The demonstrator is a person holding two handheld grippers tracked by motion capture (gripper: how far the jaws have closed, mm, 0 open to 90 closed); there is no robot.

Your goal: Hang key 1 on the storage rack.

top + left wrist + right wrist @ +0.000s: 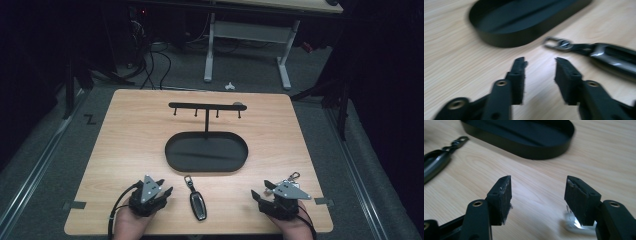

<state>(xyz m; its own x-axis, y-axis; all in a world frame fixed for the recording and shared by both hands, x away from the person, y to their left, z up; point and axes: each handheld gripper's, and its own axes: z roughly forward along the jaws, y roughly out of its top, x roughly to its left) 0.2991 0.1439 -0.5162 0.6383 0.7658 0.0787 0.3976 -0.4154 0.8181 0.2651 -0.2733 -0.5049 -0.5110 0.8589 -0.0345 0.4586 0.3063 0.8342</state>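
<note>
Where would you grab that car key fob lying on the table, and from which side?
Grip the key fob across its narrow dark body, coming down from above. It lies flat, lengthwise away from the person, so its long sides are free; the clasp ring looks too small to hold firmly.

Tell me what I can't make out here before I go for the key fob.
- Key fob: buttons and markings too small in the high view, motion-blurred in the left gripper view, cut by the left edge in the right gripper view.
- Hooks on the rack: too small and dark to tell their shape.
- Clear object under the right gripper, by its right-hand pad: mostly hidden; can't identify it.
- Tray: far end cut off by the top edge.
</note>
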